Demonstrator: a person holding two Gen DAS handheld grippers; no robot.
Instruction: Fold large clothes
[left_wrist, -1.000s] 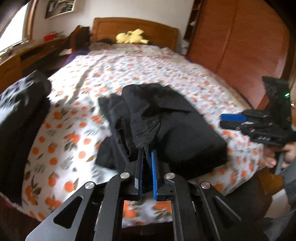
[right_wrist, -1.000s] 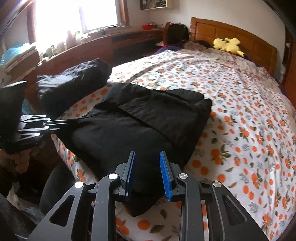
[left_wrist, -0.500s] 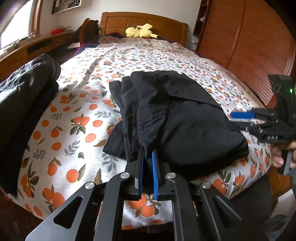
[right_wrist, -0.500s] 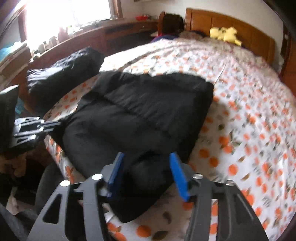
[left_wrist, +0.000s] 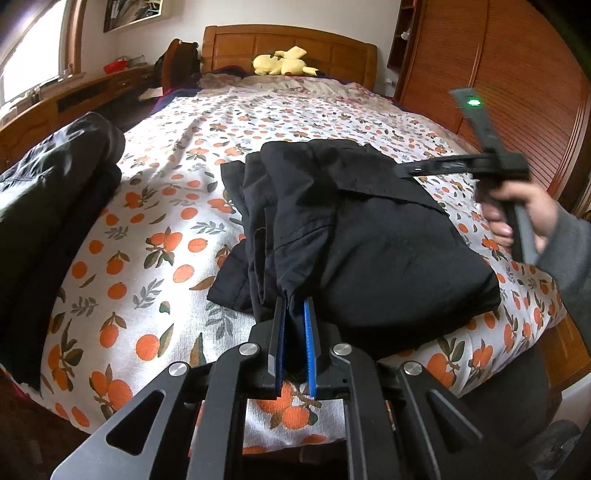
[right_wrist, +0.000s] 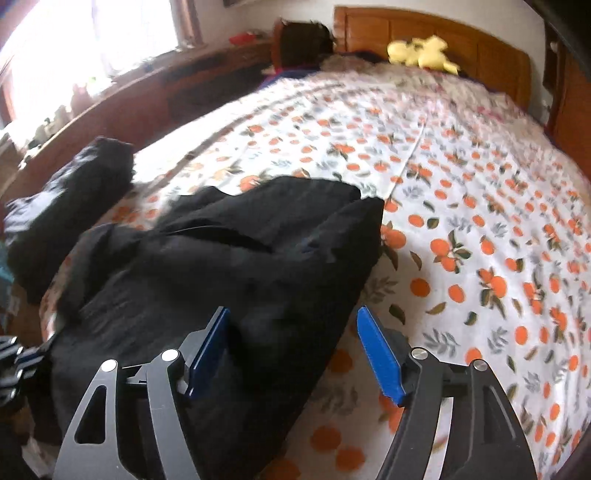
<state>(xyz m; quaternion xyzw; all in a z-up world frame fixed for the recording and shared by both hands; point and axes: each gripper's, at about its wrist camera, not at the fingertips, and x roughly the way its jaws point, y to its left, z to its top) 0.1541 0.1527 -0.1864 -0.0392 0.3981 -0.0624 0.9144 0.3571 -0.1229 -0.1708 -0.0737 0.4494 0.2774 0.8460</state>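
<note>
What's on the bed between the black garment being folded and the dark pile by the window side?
Only bare orange-print bedsheet between the black garment and dark pile, in the left wrist view.

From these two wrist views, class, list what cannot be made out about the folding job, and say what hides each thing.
- Black garment type: bunched folds hide its shape in both views.
- Left gripper grip: cloth sits between the pads; depth hidden by fabric.
- Right gripper: jaws opening over the garment's edge; contact lost in motion blur.
- Second dark pile: cut off by the left wrist view's edge.
</note>
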